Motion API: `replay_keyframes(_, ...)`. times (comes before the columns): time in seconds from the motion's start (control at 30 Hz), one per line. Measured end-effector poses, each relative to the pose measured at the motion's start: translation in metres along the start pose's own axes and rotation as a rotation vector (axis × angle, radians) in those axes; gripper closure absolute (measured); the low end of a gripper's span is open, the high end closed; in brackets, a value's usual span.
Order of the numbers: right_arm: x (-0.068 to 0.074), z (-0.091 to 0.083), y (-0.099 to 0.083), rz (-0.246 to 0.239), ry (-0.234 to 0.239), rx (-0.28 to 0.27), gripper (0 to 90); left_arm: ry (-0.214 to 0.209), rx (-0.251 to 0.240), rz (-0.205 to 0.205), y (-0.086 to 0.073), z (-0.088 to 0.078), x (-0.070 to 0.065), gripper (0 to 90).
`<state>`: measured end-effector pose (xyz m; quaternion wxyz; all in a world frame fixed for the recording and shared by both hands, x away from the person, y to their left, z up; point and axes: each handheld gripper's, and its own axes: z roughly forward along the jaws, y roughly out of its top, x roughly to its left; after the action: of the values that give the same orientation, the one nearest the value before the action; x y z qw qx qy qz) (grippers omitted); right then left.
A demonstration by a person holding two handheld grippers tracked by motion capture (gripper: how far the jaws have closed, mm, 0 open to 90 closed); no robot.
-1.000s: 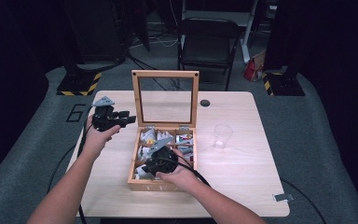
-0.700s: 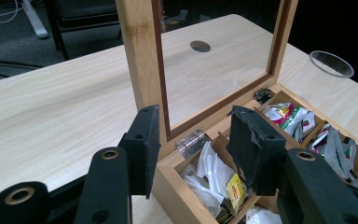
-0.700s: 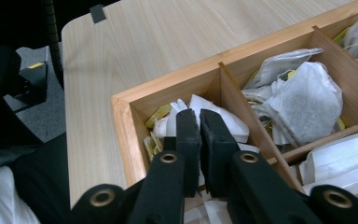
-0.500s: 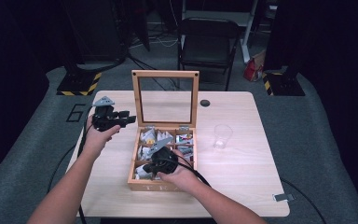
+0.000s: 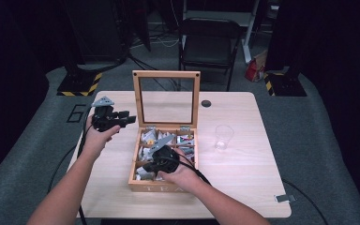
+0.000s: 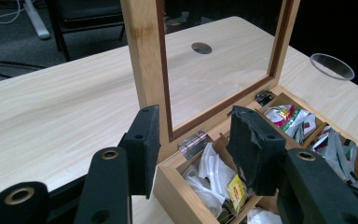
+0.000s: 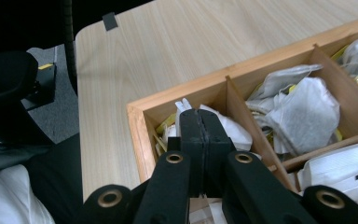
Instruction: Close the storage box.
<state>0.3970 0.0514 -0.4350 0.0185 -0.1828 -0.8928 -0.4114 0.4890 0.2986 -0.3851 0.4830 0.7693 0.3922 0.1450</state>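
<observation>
An open wooden tea box (image 5: 164, 186) stands mid-table, its glass lid (image 5: 166, 75) upright, its compartments packed with tea bags (image 7: 303, 116). My right gripper (image 5: 146, 169) dips into the box's near left compartment. There its jaws (image 7: 200, 116) are pressed together among white tea bags (image 7: 235, 133). Whether a thin bag is pinched between them I cannot tell. My left gripper (image 5: 130, 118) hovers left of the lid, apart from it. It (image 6: 196, 144) stands open with nothing between the pads, facing the lid's wooden post (image 6: 144, 56) and the back compartments.
A clear plastic cup (image 5: 223, 137) stands right of the box. A round cable hole (image 5: 206, 103) lies behind the lid. A small grey tab (image 5: 281, 198) sits at the near right corner. A black chair (image 5: 208, 47) stands beyond the table's far edge.
</observation>
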Motion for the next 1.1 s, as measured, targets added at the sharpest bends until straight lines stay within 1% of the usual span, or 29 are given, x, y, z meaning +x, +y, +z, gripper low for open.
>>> replay_keyframes(0.1,0.0,-0.006,0.005,-0.004,-0.005,-0.02,90.0,0.004,-0.003,0.001,0.0,-0.001,0.0,53.2)
replay_keyframes(0.27,-0.001,-0.014,0.011,0.001,-0.01,-0.032,90.0,0.005,-0.003,0.004,0.002,-0.002,0.0,53.2)
replay_keyframes(0.3,-0.001,-0.018,0.014,-0.003,-0.012,-0.04,90.0,0.007,-0.009,0.003,0.002,-0.002,0.0,53.2)
replay_keyframes(0.33,-0.001,-0.02,0.015,0.005,-0.016,-0.041,90.0,0.008,-0.009,0.005,0.003,-0.003,0.0,53.2)
replay_keyframes(0.47,-0.001,-0.026,0.02,0.001,-0.02,-0.052,90.0,0.006,-0.005,0.006,0.004,-0.004,0.0,53.2)
replay_keyframes(0.53,0.0,-0.031,0.023,-0.007,-0.022,-0.054,90.0,0.009,-0.013,0.005,0.004,-0.004,-0.001,53.2)
replay_keyframes(0.63,0.0,-0.033,0.025,-0.009,-0.025,-0.061,90.0,0.01,-0.012,0.009,0.005,-0.004,-0.001,53.2)
replay_keyframes(0.7,0.001,-0.038,0.03,-0.016,-0.029,-0.068,90.0,0.009,-0.01,0.009,0.005,-0.004,-0.001,53.2)
replay_keyframes(0.9,0.002,-0.044,0.035,-0.023,-0.033,-0.084,90.0,0.011,-0.015,0.008,0.006,-0.005,-0.001,53.2)
replay_keyframes(0.93,0.001,-0.045,0.036,-0.026,-0.033,-0.084,90.0,0.011,-0.011,0.014,0.007,-0.005,0.0,53.2)
replay_keyframes(0.97,0.002,-0.047,0.038,-0.027,-0.036,-0.088,90.0,0.012,-0.014,0.009,0.007,-0.006,-0.001,53.2)
replay_keyframes(1.1,0.002,-0.048,0.04,-0.034,-0.036,-0.089,90.0,0.012,-0.012,0.013,0.008,-0.007,-0.001,53.2)
